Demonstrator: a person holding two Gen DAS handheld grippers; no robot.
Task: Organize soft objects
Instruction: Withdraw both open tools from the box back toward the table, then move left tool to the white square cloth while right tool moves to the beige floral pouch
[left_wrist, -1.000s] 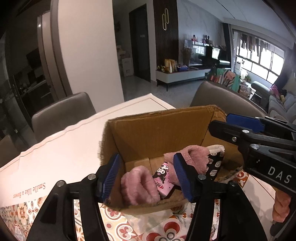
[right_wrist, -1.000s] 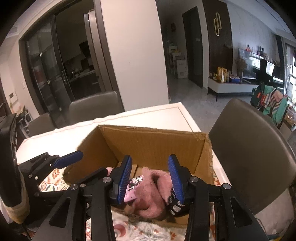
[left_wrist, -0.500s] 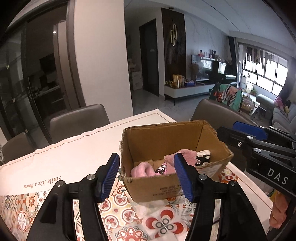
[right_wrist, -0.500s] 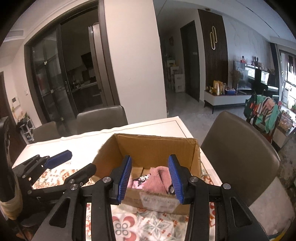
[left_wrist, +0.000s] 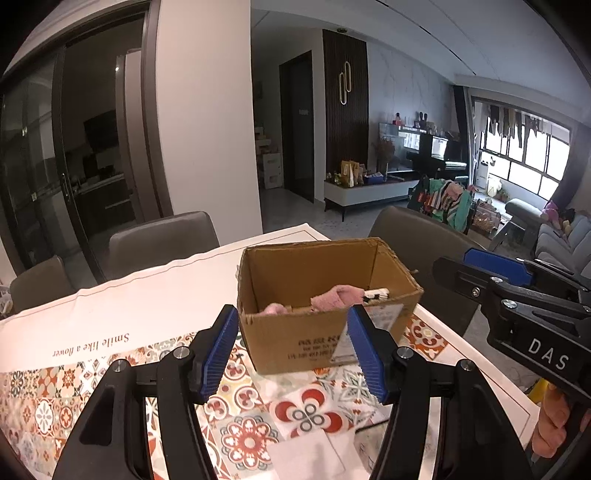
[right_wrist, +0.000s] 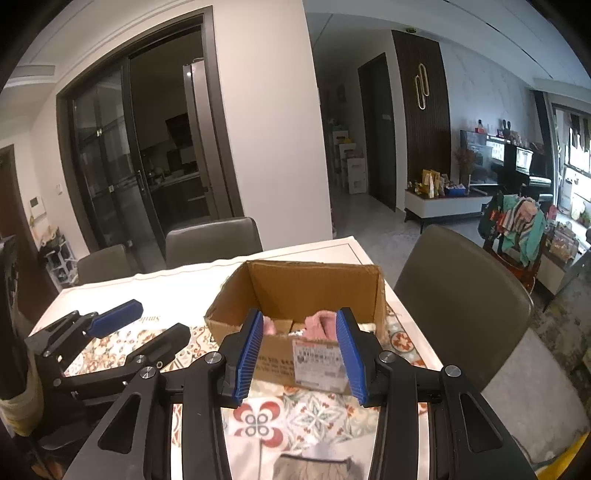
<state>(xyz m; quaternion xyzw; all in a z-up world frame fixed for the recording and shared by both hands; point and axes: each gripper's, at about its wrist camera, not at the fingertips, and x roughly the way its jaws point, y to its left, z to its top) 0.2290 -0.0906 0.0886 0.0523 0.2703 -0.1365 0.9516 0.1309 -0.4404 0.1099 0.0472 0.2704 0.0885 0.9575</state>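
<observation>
An open cardboard box (left_wrist: 317, 332) stands on the patterned tablecloth; it also shows in the right wrist view (right_wrist: 280, 365). Pink fluffy soft items (left_wrist: 338, 297) lie inside it, also seen in the right wrist view (right_wrist: 321, 323). My left gripper (left_wrist: 291, 350) is open and empty, in front of the box's near wall. My right gripper (right_wrist: 301, 350) is open and empty, also short of the box. The right gripper (left_wrist: 517, 295) shows at the right of the left wrist view. A grey furry object (right_wrist: 314, 467) lies on the table below the right gripper.
The table (left_wrist: 129, 295) has a white cloth with a tiled pattern. Grey chairs stand behind it (left_wrist: 162, 240) and at its right end (right_wrist: 461, 291). The table's right edge (left_wrist: 491, 373) is close to the box.
Both grippers have drawn back and up from over the box, staying open and empty. The box now appears smaller and farther away.
</observation>
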